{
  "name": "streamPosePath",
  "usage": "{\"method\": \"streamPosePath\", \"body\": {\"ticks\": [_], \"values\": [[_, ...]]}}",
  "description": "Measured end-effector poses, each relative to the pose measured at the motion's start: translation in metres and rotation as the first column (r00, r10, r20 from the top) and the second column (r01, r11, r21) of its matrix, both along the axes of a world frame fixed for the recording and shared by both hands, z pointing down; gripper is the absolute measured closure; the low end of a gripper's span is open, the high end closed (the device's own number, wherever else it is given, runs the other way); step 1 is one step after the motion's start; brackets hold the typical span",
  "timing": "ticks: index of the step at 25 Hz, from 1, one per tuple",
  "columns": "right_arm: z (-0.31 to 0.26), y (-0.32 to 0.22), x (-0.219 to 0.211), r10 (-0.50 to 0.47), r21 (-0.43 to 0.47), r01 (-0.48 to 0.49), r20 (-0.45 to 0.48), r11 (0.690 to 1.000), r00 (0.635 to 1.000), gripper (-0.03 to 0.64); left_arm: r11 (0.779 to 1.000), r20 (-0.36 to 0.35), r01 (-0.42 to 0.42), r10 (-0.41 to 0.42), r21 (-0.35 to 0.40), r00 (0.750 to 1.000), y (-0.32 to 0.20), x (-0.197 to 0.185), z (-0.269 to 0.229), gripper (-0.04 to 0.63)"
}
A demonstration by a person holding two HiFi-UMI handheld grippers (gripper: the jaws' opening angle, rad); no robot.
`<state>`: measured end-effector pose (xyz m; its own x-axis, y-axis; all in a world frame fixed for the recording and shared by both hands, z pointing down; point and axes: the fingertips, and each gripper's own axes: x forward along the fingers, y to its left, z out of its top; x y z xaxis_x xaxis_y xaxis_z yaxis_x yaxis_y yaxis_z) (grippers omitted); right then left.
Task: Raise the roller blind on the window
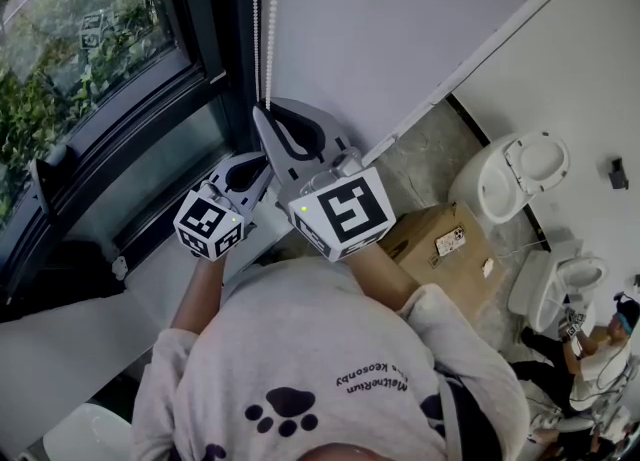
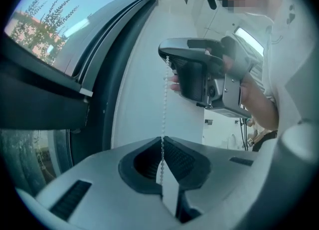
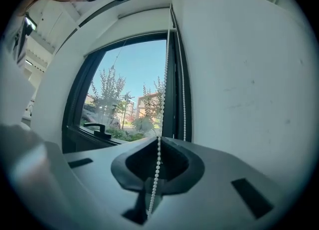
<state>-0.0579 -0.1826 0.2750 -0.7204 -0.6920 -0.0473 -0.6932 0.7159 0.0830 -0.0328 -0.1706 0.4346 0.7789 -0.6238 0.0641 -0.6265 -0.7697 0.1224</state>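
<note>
Window (image 1: pixel 90 59): dark-framed, to the left of both grippers. Trees and sky show through the glass. Its handle (image 3: pixel 97 128) lies low and left of the right gripper's jaws.

Left gripper (image 2: pixel 162 139): the lower of the two, just below and left of the right one in the head view. Its jaws are pressed together on the bead chain (image 2: pixel 164 99), which runs taut and vertical from this nip up to the right gripper.

Right gripper (image 3: pixel 159 140): jaws likewise closed, pinching the same strand higher up. Above them the chain climbs along the window's right edge. A second strand (image 3: pixel 183 89) hangs free just right of the gripped one, touching neither jaw.

Roller blind (image 3: pixel 134 18): perhaps the pale band across the top of the window, far above the right gripper. The wide-angle distortion leaves this uncertain.

Wall (image 1: pixel 400 19): plain white, directly right of the chain and ahead of the right gripper.

Cardboard box (image 1: pixel 440 244): on the floor, to the right of and below the right gripper's marker cube.

Toilet (image 1: pixel 510 174): white, lid raised, further right beyond the box.
</note>
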Motion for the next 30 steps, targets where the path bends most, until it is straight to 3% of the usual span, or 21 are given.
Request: {"method": "streamPosePath", "body": {"ticks": [7, 19, 30], "values": [[0.038, -0.001, 0.003, 0.034, -0.005, -0.034, -0.002, 0.999, 0.999, 0.597, 0.999, 0.006, 0.047, -0.047, -0.014, 0.999, -0.001, -0.003, 0.037, 0.577], [0.096, 0.003, 0.000, 0.041, -0.031, -0.042, -0.019, 0.999, 0.999, 0.597, 0.991, 0.028, 0.077, -0.075, -0.107, 0.997, 0.007, -0.005, 0.098, 0.576], [0.104, 0.004, -0.006, 0.020, -0.038, -0.020, -0.006, 0.999, 1.000, 0.597, 0.990, 0.025, 0.085, -0.083, -0.110, 0.996, 0.010, -0.010, 0.104, 0.574]]}}
